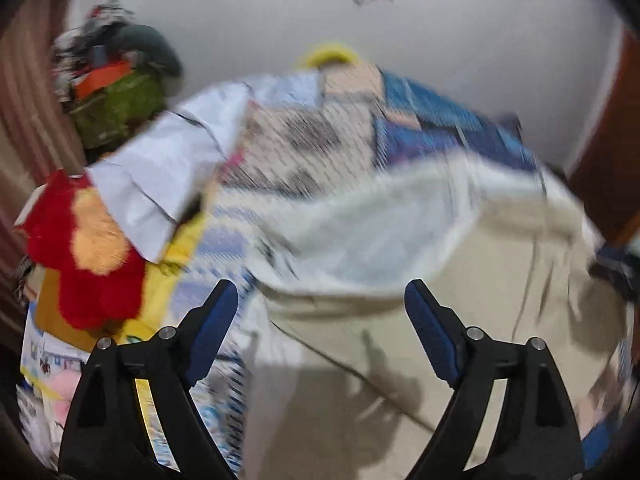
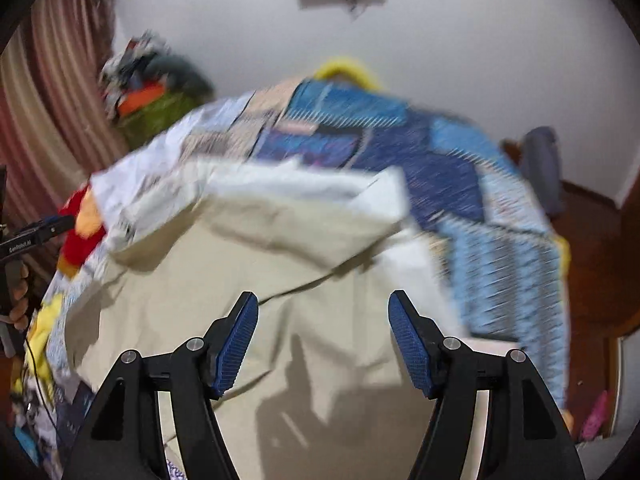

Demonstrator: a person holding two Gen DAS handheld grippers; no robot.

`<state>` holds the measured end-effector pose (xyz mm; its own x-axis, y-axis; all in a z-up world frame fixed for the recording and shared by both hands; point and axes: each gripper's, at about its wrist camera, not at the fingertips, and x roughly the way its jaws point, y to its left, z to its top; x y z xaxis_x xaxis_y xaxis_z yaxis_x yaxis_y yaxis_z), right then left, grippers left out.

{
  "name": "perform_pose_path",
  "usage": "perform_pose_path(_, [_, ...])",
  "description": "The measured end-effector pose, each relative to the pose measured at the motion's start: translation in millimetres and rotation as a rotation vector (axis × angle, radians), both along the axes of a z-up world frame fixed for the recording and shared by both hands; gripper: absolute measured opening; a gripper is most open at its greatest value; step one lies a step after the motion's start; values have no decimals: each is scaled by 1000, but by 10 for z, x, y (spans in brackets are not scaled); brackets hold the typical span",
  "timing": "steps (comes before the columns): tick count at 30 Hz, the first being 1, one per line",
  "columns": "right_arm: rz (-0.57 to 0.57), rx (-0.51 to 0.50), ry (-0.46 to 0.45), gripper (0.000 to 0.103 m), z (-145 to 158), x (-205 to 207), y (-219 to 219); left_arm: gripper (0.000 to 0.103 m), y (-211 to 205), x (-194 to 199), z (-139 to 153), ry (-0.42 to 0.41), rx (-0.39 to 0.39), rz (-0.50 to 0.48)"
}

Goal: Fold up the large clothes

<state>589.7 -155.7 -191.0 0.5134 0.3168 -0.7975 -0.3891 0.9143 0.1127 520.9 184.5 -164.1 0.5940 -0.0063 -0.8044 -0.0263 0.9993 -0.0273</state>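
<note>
Left gripper (image 1: 320,312): jaws wide apart, holding nothing. Right gripper (image 2: 323,320): jaws parted, likewise empty. Beige garment (image 2: 248,288) spread below both, folded edge toward 12 o'clock, over patterned bedspread (image 2: 460,168).

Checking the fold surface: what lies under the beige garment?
The beige garment lies on a blue-and-white patchwork bedspread, which shows around its edges. Whatever lies beneath its middle is covered.

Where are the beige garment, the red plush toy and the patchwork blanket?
beige garment (image 2: 224,288), right wrist view, flat middle panel.
red plush toy (image 1: 92,292), left wrist view, lower red body.
patchwork blanket (image 2: 400,152), right wrist view, dark blue patch.
</note>
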Motion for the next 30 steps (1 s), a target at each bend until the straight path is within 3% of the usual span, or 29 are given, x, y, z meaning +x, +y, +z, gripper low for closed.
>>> perform_pose_path(3, [45,-91,60,65,-296,184,288,86,-255,99,-428,90,77,-86])
perform_pose_path(6, [41,-145,27,65,-388,353,431,81,-365,350,-820,155,224,-56])
perform_pose_path(7, [34,-142,15,65,-387,419,446,79,-336,430,-858,158,227,-41])
perform_pose_path(13, [-95,-138,-79,65,-295,960,427,83,190,1015,-866,130,106,179])
perform_pose_path(17, [-221,-145,-102,65,-306,1216,279,83,627,1114,-901,130,-7,341])
perform_pose_path(20, [-312,-163,-111,65,-310,1312,129,83,918,1079,-834,113,-39,433])
perform_pose_path(21, [-331,-117,-100,65,-289,1317,30,83,984,1069,-803,109,-39,445])
perform_pose_path(23, [-362,-70,-91,65,-221,1264,-108,82,1092,996,-668,87,-4,481])
perform_pose_path(25, [-382,-71,-149,65,-75,1128,-182,82,1168,904,-498,53,24,503])
perform_pose_path(28, [-319,-51,-200,65,147,836,-201,82,1203,696,-193,-15,-12,461])
perform_pose_path(30, [-247,-12,-184,65,255,635,-165,82,1098,529,-51,-37,-21,397])
